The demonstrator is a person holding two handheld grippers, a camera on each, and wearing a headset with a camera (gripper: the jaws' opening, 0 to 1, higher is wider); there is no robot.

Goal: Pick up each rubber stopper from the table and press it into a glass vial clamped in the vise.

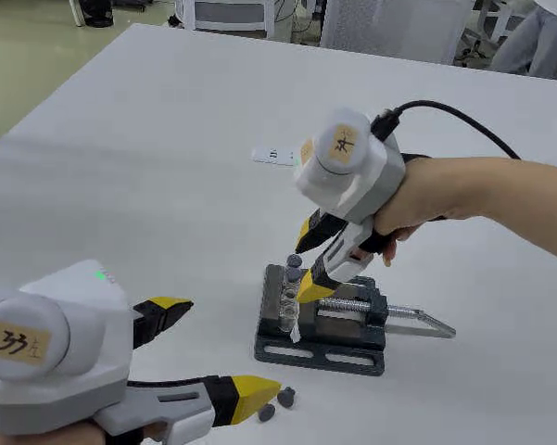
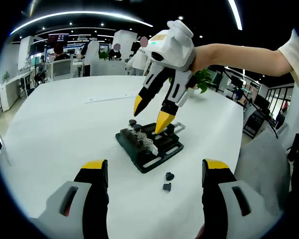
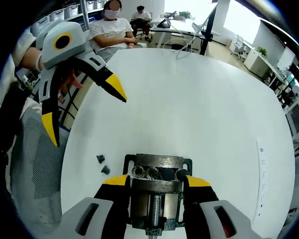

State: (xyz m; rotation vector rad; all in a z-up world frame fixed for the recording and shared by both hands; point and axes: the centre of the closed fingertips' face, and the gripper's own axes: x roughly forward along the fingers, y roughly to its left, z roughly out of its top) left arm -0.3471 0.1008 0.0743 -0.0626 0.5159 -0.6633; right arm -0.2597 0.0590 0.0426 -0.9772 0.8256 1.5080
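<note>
Stoppers [image 1: 285,397]: two, small, dark grey | vials [image 1: 288,301]: clear, rowed in black vise [image 1: 320,350]

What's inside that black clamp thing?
A row of little glass vials stands clamped in the vise. The end one wears a dark stopper. Their bottoms are hidden between the jaws.

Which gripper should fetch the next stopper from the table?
Left. The left gripper is open beside the two loose stoppers; the right gripper is over the vise, farther from them.
</note>
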